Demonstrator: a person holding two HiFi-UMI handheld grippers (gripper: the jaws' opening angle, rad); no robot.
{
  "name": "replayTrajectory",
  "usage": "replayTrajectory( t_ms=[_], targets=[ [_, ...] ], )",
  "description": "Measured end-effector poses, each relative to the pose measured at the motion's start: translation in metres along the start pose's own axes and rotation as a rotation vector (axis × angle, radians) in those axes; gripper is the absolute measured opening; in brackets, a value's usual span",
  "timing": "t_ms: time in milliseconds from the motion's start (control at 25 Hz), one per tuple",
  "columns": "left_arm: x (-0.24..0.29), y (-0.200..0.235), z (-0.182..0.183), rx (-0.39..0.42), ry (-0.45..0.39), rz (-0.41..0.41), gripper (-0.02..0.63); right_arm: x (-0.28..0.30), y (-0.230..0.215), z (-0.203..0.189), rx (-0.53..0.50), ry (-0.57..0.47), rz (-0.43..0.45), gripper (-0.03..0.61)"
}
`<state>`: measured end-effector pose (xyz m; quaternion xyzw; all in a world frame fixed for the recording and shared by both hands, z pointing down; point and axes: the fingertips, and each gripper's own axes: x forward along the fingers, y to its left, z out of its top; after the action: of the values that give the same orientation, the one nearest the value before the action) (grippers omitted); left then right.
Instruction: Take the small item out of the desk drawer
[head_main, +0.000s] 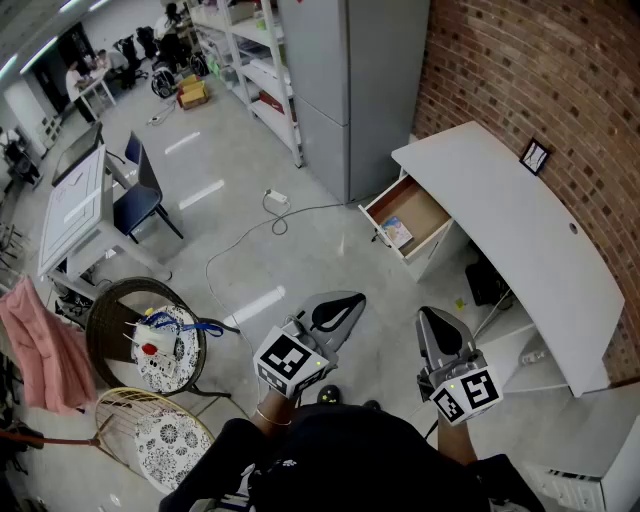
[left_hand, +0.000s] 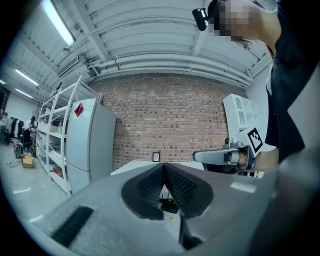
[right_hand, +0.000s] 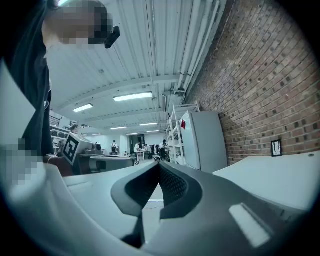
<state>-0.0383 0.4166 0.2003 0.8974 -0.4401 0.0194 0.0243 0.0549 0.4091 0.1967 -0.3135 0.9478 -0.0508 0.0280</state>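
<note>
Standing back from the desk (head_main: 500, 200), we hold the left gripper (head_main: 338, 312) and right gripper (head_main: 438, 335) level, jaws closed and empty, likely before approaching; the item (head_main: 397, 232) lies in the open drawer (head_main: 425, 205), well apart.

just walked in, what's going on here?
A person stands back from the desk, holding the left gripper and right gripper level, both shut and empty. The drawer is open, with a small item lying inside. Neither gripper has reached it yet.
</note>
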Motion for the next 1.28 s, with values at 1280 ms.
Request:
replayTrajectory(
  t_ms=[1280],
  targets=[
    [0.037, -0.042, -0.011, -0.01, 0.003, 0.038, -0.005, -0.06, -0.048, -0.015, 0.061, -0.027, -0.012, 0.012]
  ],
)
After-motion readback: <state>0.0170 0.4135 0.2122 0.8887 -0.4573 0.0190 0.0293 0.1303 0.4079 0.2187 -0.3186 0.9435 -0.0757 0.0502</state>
